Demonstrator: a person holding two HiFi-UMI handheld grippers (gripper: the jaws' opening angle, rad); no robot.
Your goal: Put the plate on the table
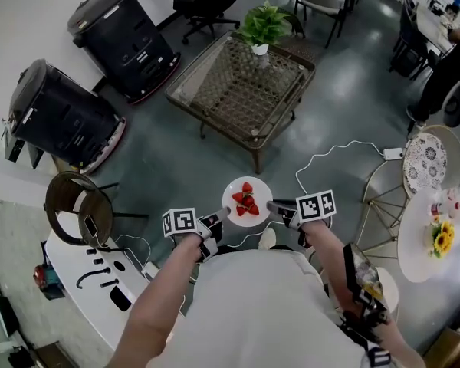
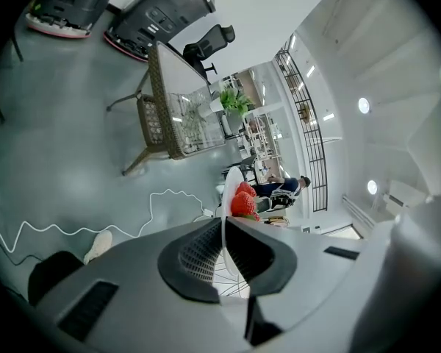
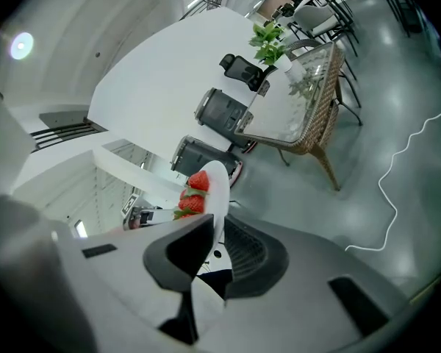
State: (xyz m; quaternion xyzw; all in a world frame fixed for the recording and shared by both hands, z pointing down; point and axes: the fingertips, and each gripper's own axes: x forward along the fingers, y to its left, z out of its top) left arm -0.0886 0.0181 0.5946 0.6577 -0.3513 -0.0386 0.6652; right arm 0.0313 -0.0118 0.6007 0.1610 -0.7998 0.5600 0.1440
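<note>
A small white plate with several strawberries hangs in the air over the grey floor, close in front of the person. My left gripper is shut on the plate's left rim and my right gripper is shut on its right rim. In the left gripper view the plate stands edge-on between the ribbed pads, with the strawberries beyond. The right gripper view shows the plate clamped the same way, strawberries to its left. The wicker, glass-topped table stands farther ahead.
A potted plant stands on the table's far side. Two dark round machines sit at the left. A white cable runs across the floor to a power strip. Wire-legged round side tables stand at the right; a stool at the left.
</note>
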